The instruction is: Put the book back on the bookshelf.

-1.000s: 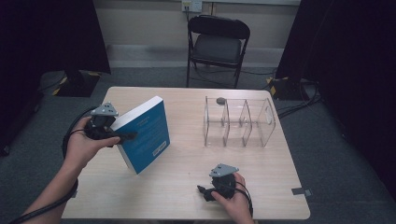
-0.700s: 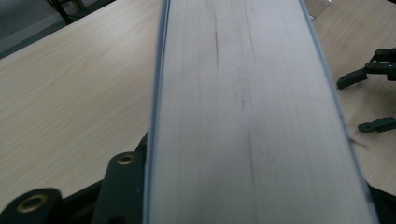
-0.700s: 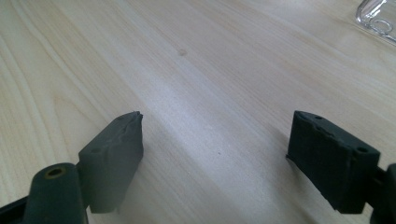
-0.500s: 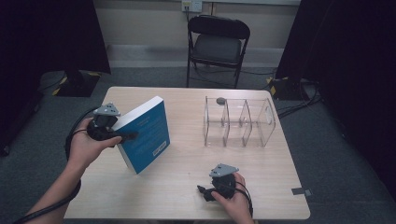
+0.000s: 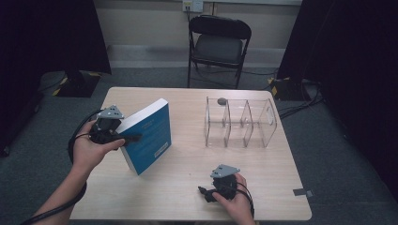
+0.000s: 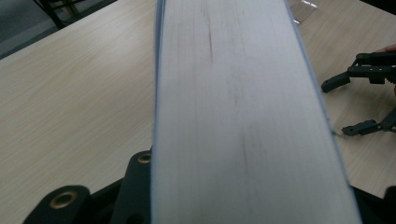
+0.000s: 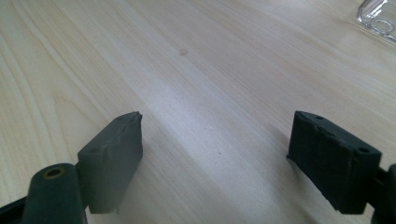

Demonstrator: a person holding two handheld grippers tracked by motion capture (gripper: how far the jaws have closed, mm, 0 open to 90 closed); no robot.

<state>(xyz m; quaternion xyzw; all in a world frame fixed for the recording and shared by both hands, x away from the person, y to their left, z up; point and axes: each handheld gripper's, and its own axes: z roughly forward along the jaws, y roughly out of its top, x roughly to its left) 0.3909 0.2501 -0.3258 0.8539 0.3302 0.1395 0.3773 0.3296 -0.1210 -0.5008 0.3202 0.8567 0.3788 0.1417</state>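
A thick blue book (image 5: 149,135) stands tilted over the left half of the wooden table (image 5: 187,159), its white page edge (image 6: 238,116) facing the left gripper's camera. My left gripper (image 5: 126,138) is shut on the book, one jaw on each cover. Whether the book's lower corner rests on the table I cannot tell. My right gripper (image 5: 207,193) lies low near the table's front edge, its jaws wide open (image 7: 215,149) with only bare wood between them. It also appears in the left gripper view as the right gripper (image 6: 359,100), beyond the book.
A clear acrylic organizer (image 5: 239,123) with several upright compartments stands on the right half of the table; its corner (image 7: 379,16) shows in the right gripper view. A small grey object (image 5: 221,101) sits at its back left. A black folding chair (image 5: 218,44) stands behind the table.
My left hand has shifted slightly to the right with the book still held; the book's pose is nearly the same. The right gripper has not moved.
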